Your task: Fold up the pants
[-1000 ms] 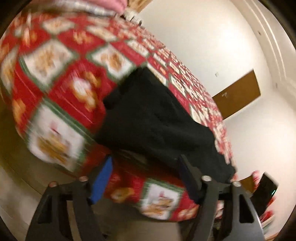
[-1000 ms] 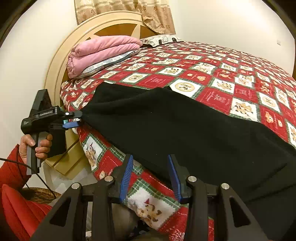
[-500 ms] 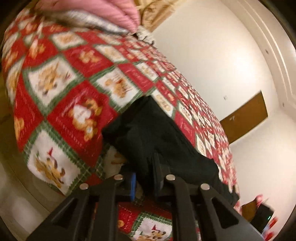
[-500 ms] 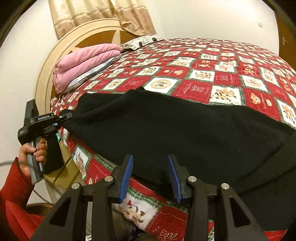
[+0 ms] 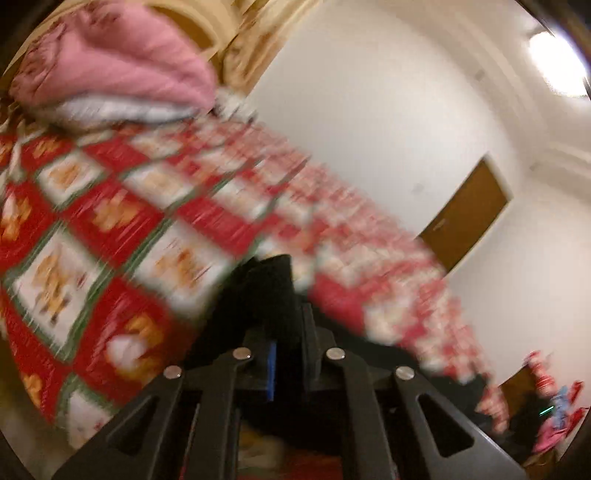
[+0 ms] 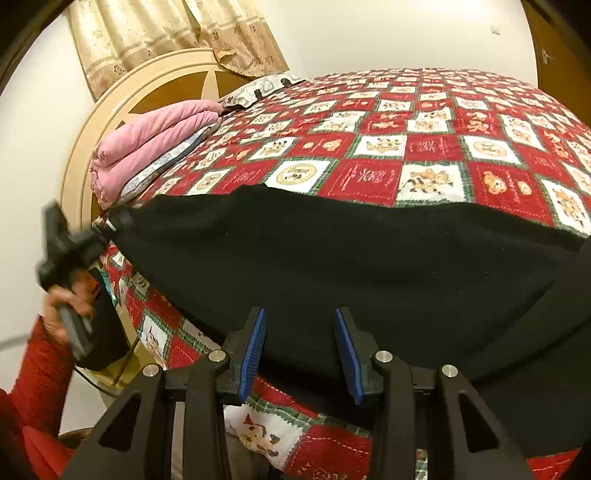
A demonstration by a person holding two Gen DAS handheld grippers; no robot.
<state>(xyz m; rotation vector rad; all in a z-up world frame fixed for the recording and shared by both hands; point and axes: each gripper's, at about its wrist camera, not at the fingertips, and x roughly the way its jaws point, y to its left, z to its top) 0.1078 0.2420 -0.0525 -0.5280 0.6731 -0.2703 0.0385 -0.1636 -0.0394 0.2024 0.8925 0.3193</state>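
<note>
The left hand-held gripper (image 5: 286, 332) was pressed together on a corner of the black pants (image 6: 332, 266); in the left wrist view the dark cloth stood up in a bunch between its fingers, near the lower middle of the frame. In the right wrist view the same gripper appeared at the left edge, held in a hand (image 6: 68, 306) with a red sleeve (image 6: 40, 369), and the cloth ran from it in a fairly straight edge, probably so that this end could be carried over for a fold. The right hand-held gripper (image 6: 299, 347) was spread, its blue pads (image 6: 253, 350) on both sides of the near edge of the pants at the lower middle, not pressing it; it seemed ready to take a second corner. The pants lay flat across the near side of the bed (image 6: 424, 147), which had a red, white and green checked cover. A folded pink blanket (image 6: 155, 136) lay in the upper left beside a round headboard (image 6: 122, 99) and a curtain (image 6: 166, 33). The walls were white, and a brown door (image 5: 469, 218) showed at the right of the left wrist view.
</note>
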